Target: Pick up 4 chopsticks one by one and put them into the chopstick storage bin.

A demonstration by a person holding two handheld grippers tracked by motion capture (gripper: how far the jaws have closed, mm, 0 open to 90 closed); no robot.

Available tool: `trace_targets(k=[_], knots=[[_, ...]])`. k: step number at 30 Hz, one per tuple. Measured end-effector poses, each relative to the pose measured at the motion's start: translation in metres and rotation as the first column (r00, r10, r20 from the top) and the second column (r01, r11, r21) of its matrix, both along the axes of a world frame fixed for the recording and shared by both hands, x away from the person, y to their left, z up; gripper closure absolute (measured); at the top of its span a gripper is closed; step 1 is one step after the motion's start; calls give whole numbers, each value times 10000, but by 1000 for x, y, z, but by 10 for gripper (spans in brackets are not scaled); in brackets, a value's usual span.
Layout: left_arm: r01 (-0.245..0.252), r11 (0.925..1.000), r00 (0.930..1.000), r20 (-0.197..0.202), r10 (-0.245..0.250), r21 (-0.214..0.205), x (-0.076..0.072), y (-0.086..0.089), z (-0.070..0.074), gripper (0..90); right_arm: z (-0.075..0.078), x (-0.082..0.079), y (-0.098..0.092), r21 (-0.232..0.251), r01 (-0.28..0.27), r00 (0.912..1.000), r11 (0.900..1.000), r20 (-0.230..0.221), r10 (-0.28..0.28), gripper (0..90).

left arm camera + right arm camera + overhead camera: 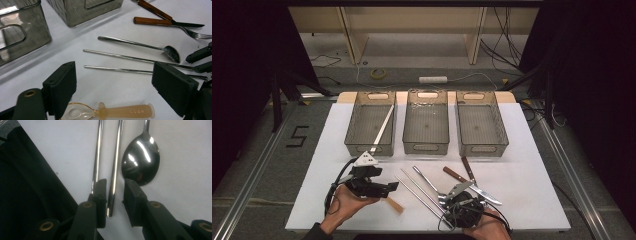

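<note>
Now 1 slim, shiny steel chopstick lies between the right claw's jaws.

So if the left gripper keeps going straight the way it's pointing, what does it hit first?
Probably the nearer metal chopstick, lying crosswise ahead of the open left gripper; the orange baby spoon sits beneath it. Depth is uncertain.

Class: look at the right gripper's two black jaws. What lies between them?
In the right gripper view, the end of one metal chopstick lies between the jaws of the right gripper, with gaps on both sides. The second chopstick lies outside one jaw, the spoon outside the other.
</note>
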State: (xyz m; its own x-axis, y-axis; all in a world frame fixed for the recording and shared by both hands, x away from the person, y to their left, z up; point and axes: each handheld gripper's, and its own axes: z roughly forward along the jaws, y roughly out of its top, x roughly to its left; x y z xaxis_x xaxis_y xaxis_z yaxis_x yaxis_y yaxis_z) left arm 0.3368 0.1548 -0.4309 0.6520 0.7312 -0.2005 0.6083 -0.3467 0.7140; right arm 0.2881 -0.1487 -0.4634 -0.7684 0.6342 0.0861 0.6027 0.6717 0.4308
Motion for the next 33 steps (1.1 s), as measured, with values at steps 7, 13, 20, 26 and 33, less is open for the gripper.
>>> trace_targets(k=[7,13,20,26,33], knots=[[21,10000,10000,0,-21,31,-1,-2,0,196,-2,-1,1,-311,-64,10000,9995,-53,63,790],[57,10000,10000,11,-57,23,-2,-2,0,196,-3,-2,3,-514,-31,9998,9987,178,40,823],[154,9999,9999,15,-154,18,-2,-4,0,196,-3,-4,5,-613,204,9993,9979,325,-185,845],[588,9982,9983,0,-588,149,-3,-12,-1,199,5,-3,4,-537,32,9996,9985,280,-17,847],[1760,9816,9841,89,-1772,734,-3,-39,-4,222,19,3,5,-629,-304,9980,9976,528,337,848]])
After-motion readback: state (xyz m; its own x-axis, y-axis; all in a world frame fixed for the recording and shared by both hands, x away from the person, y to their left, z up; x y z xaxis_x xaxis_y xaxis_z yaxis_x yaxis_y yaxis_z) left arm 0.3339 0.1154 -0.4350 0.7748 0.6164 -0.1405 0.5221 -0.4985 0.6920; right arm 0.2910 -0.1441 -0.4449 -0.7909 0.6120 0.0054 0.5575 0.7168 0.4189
